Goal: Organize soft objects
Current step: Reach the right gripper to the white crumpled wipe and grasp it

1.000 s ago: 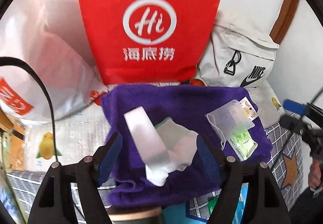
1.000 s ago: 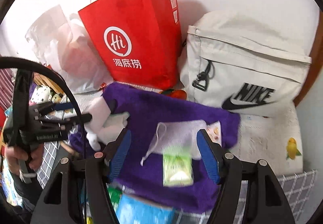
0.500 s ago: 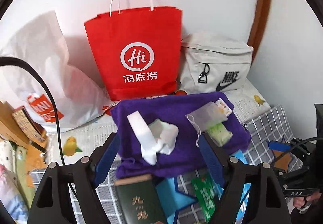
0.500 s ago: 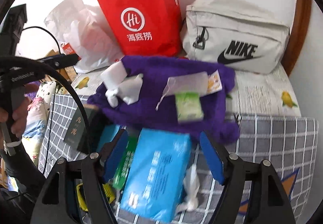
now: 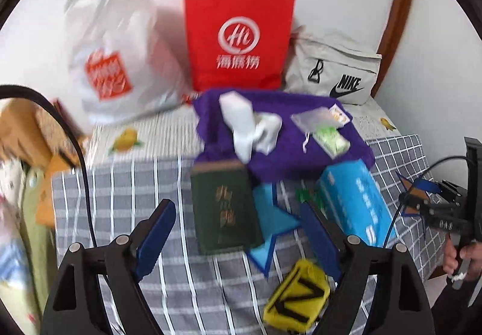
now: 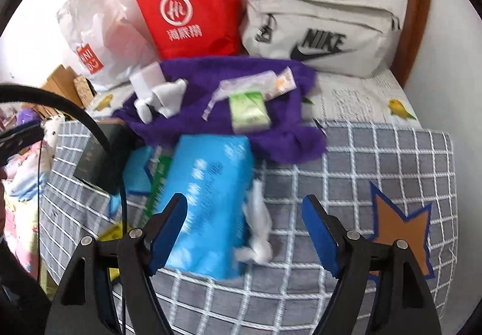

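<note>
**Both grippers hanging open above a cluttered bed**

Holding the left gripper (image 5: 238, 226) with fingers (image 5: 156, 232) spread wide and empty, hovering over the grey checked bed cover (image 5: 126, 199). Lying between those fingers: a dark green book (image 5: 224, 208); just inside the right finger, a yellow pouch (image 5: 296, 295). Beyond the fingertips, carrying crumpled white cloths (image 5: 253, 130) and a green tissue pack (image 5: 330, 139), spreading a purple towel (image 5: 271, 160).

Holding the right gripper (image 6: 244, 226) equally wide, gripping nothing. Resting against the inner side of its left finger: a blue tissue package (image 6: 208, 202), white tissue (image 6: 259, 232) spilling from its end between the fingers. Farther ahead, lying past the package, the same purple towel (image 6: 235, 84). Standing behind it against the wall: a red paper bag (image 6: 189, 6), a white plastic bag (image 6: 96, 36) and a pale Nike bag (image 6: 322, 30).
</note>
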`<action>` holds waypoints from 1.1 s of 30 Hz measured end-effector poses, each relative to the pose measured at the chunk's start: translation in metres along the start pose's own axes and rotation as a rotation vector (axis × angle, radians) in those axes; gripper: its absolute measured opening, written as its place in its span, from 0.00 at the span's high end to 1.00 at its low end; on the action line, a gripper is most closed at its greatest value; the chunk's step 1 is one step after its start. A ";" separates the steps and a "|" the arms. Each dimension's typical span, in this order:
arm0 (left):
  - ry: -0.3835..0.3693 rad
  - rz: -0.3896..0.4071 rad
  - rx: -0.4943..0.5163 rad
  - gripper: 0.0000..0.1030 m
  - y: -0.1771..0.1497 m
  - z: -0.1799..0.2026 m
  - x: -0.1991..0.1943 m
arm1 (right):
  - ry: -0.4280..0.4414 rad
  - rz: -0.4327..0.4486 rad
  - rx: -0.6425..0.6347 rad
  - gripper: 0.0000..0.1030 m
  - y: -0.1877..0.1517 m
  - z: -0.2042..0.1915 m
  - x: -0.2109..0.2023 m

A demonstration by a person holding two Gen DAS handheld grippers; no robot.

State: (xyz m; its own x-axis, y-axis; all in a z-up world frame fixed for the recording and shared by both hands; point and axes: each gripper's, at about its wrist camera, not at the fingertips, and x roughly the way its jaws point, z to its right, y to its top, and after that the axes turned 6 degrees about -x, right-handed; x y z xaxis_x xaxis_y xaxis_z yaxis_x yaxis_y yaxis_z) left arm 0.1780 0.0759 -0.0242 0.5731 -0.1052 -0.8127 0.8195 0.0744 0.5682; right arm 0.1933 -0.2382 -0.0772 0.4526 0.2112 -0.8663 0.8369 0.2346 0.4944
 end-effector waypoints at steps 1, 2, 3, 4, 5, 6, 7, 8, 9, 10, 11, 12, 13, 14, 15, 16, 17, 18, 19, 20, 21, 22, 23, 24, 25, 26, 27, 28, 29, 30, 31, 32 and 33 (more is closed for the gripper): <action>-0.005 -0.007 -0.015 0.19 -0.008 -0.004 0.000 | -0.009 -0.008 0.013 0.24 -0.005 0.006 0.001; -0.012 -0.023 -0.029 0.19 -0.017 -0.008 0.003 | -0.017 -0.013 0.021 0.24 -0.008 0.011 0.003; -0.017 -0.042 -0.044 0.19 -0.025 -0.011 0.006 | -0.035 -0.018 0.025 0.24 -0.013 0.017 0.004; -0.020 -0.068 -0.068 0.19 -0.037 -0.015 0.011 | -0.059 -0.018 0.021 0.24 -0.017 0.020 0.006; -0.018 -0.076 -0.080 0.19 -0.042 -0.017 0.014 | -0.082 -0.019 0.015 0.24 -0.021 0.024 0.008; -0.019 -0.090 -0.098 0.19 -0.051 -0.020 0.017 | -0.097 -0.024 0.008 0.24 -0.025 0.027 0.011; -0.021 -0.107 -0.111 0.19 -0.058 -0.022 0.021 | -0.105 -0.036 -0.002 0.24 -0.029 0.029 0.016; -0.023 -0.117 -0.118 0.19 -0.063 -0.023 0.022 | -0.107 -0.047 -0.007 0.25 -0.033 0.031 0.020; -0.026 -0.128 -0.128 0.19 -0.068 -0.025 0.023 | -0.100 -0.059 -0.013 0.25 -0.038 0.032 0.025; -0.028 -0.132 -0.131 0.19 -0.070 -0.026 0.024 | -0.082 -0.068 -0.019 0.25 -0.043 0.032 0.028; -0.029 -0.135 -0.133 0.19 -0.072 -0.026 0.023 | -0.066 -0.070 -0.023 0.25 -0.045 0.031 0.029; -0.030 -0.135 -0.135 0.19 -0.073 -0.026 0.022 | -0.041 -0.073 -0.033 0.25 -0.048 0.029 0.031; -0.031 -0.135 -0.135 0.19 -0.074 -0.026 0.022 | -0.030 -0.072 -0.050 0.25 -0.050 0.026 0.032; -0.031 -0.136 -0.133 0.19 -0.073 -0.025 0.022 | -0.029 -0.072 -0.070 0.25 -0.052 0.022 0.033; -0.033 -0.138 -0.127 0.19 -0.074 -0.022 0.022 | -0.034 -0.073 -0.099 0.25 -0.053 0.018 0.035; -0.036 -0.139 -0.123 0.19 -0.074 -0.021 0.022 | -0.037 -0.073 -0.119 0.25 -0.054 0.015 0.036; -0.038 -0.141 -0.116 0.19 -0.073 -0.019 0.022 | -0.042 -0.073 -0.134 0.25 -0.055 0.014 0.039; -0.040 -0.142 -0.109 0.19 -0.073 -0.017 0.023 | -0.042 -0.077 -0.135 0.25 -0.056 0.015 0.042; -0.041 -0.145 -0.103 0.19 -0.074 -0.015 0.023 | -0.032 -0.081 -0.130 0.25 -0.056 0.016 0.046; -0.041 -0.149 -0.096 0.19 -0.075 -0.013 0.024 | -0.011 -0.082 -0.126 0.25 -0.056 0.018 0.049; -0.041 -0.152 -0.092 0.19 -0.075 -0.012 0.025 | 0.007 -0.078 -0.126 0.26 -0.056 0.018 0.051; -0.039 -0.158 -0.085 0.19 -0.075 -0.010 0.026 | 0.013 -0.067 -0.134 0.26 -0.056 0.018 0.054; -0.037 -0.161 -0.082 0.19 -0.076 -0.009 0.027 | 0.011 -0.058 -0.150 0.30 -0.056 0.017 0.056; -0.034 -0.166 -0.076 0.19 -0.076 -0.007 0.028 | 0.009 -0.050 -0.177 0.42 -0.057 0.015 0.058; -0.033 -0.169 -0.072 0.19 -0.077 -0.007 0.029 | 0.021 -0.045 -0.196 0.52 -0.059 0.013 0.060; -0.032 -0.171 -0.070 0.19 -0.077 -0.006 0.029 | 0.033 -0.042 -0.208 0.73 -0.061 0.012 0.061; -0.029 -0.177 -0.064 0.19 -0.078 -0.005 0.031 | 0.047 -0.043 -0.213 0.84 -0.062 0.012 0.062; -0.026 -0.179 -0.062 0.19 -0.078 -0.005 0.031 | 0.062 -0.048 -0.209 0.84 -0.063 0.013 0.061; -0.023 -0.183 -0.062 0.19 -0.078 -0.005 0.033 | 0.055 -0.044 -0.208 0.84 -0.064 0.014 0.059; -0.016 -0.187 -0.063 0.19 -0.078 -0.006 0.034 | 0.043 -0.037 -0.201 0.84 -0.064 0.016 0.056; -0.011 -0.189 -0.065 0.19 -0.078 -0.006 0.035 | 0.034 -0.030 -0.186 0.84 -0.064 0.020 0.052; -0.007 -0.189 -0.066 0.19 -0.078 -0.006 0.036 | 0.031 -0.030 -0.166 0.84 -0.064 0.025 0.049; -0.008 -0.187 -0.065 0.19 -0.079 -0.006 0.036 | 0.035 -0.031 -0.139 0.84 -0.064 0.030 0.046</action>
State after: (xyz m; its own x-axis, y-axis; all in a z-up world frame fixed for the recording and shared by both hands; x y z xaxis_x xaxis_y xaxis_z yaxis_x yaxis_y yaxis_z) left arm 0.1343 0.0723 -0.0987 0.4107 -0.1307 -0.9024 0.9102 0.1170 0.3973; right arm 0.1698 -0.2722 -0.1509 0.4141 0.2346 -0.8795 0.7986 0.3701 0.4747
